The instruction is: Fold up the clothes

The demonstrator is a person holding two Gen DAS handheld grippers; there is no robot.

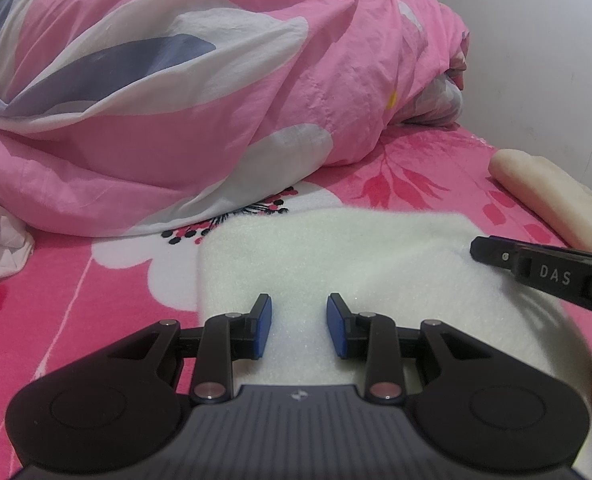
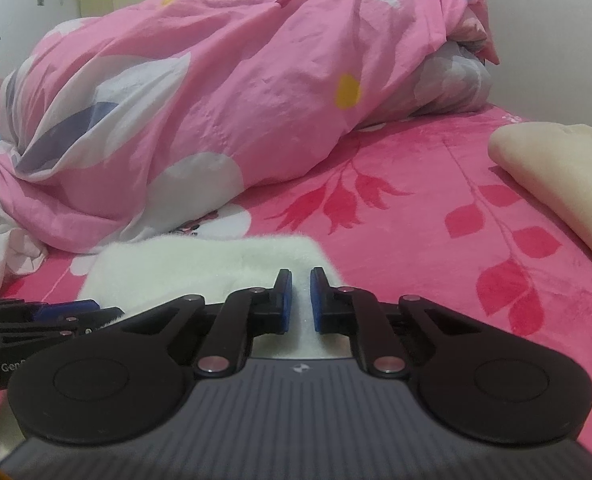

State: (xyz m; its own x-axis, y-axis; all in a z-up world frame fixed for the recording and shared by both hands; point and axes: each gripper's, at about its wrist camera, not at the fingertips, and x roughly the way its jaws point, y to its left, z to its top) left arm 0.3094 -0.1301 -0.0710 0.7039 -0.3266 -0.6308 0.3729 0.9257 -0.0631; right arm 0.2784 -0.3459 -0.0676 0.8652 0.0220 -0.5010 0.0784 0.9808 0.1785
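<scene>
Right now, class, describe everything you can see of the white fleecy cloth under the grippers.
The white fleecy cloth looks soft and fuzzy, like plush fabric. It lies flat on the pink floral bedspread as a neat folded rectangle with straight edges and a rounded left fold. The left gripper, open, hovers over its near part; the right gripper, narrowly open, sits at its right edge. Whether either touches it cannot be told. The pink duvet lies beyond.

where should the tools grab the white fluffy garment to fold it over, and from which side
Probably by its two near corners, coming in low from the near edge. The white fluffy garment lies flat on the pink bedsheet, near edge under both tools, far edge free. The left tool is open above the left half; the right tool, nearly closed, sits at the right edge. The quilt crowds the far side.
</scene>
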